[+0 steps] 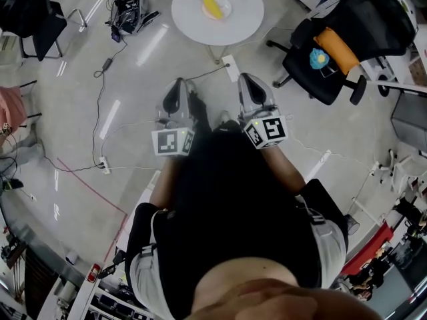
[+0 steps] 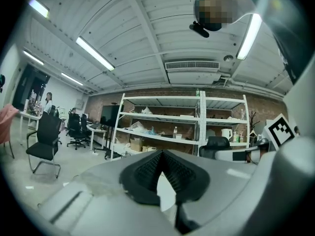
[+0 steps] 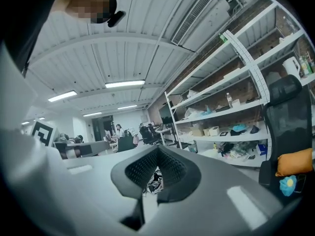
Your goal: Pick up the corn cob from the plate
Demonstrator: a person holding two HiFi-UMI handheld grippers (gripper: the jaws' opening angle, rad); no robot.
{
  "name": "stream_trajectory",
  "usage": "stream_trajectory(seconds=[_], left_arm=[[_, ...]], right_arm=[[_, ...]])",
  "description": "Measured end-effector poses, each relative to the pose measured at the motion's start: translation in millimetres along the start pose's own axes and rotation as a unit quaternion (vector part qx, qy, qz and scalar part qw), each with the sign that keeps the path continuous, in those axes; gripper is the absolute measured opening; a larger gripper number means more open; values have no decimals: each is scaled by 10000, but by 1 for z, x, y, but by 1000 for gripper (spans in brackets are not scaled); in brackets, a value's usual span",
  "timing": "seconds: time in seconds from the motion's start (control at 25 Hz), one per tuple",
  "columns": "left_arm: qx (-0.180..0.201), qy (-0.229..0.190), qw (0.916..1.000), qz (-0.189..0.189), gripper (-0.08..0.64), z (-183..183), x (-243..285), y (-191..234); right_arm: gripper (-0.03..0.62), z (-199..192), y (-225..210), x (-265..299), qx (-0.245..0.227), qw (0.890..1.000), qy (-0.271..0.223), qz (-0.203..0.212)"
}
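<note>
A yellow corn cob [image 1: 212, 6] lies on a small white plate [image 1: 227, 11] on a round white table [image 1: 193, 15] at the top of the head view. Both grippers are held level near the person's body, well short of the table, and point toward it. My left gripper [image 1: 177, 84] is shut with nothing in it, and its dark pads [image 2: 147, 168] meet at the tip. My right gripper [image 1: 247, 79] is also shut and empty, pads [image 3: 142, 168] together. Neither gripper view shows the corn or the plate.
A black office chair [image 1: 340, 45] with an orange cushion stands right of the table. Another black chair [image 1: 40, 25] and a pile of dark gear [image 1: 130, 5] sit at the upper left. Cables and a power strip [image 1: 103, 165] cross the floor. Metal shelves [image 2: 197, 127] line the far wall.
</note>
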State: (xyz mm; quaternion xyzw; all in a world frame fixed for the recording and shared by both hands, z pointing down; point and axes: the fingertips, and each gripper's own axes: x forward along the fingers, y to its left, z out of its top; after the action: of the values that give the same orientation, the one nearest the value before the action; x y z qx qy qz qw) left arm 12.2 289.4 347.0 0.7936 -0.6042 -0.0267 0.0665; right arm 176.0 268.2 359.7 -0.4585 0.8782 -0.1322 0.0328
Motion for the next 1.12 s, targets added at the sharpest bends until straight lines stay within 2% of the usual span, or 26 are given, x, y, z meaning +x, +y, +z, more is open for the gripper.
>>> stream_trajectory(seconds=[0.48,1.12], left_arm=[[-68,12,9986,-528,2,24,103,78],[-244,142,9931,-1136,2,37,196,180]], right_arm=[[6,22,-5,119,-96,9994,-122,-311],[6,34,-9,244,-82,9951,-86,-983]])
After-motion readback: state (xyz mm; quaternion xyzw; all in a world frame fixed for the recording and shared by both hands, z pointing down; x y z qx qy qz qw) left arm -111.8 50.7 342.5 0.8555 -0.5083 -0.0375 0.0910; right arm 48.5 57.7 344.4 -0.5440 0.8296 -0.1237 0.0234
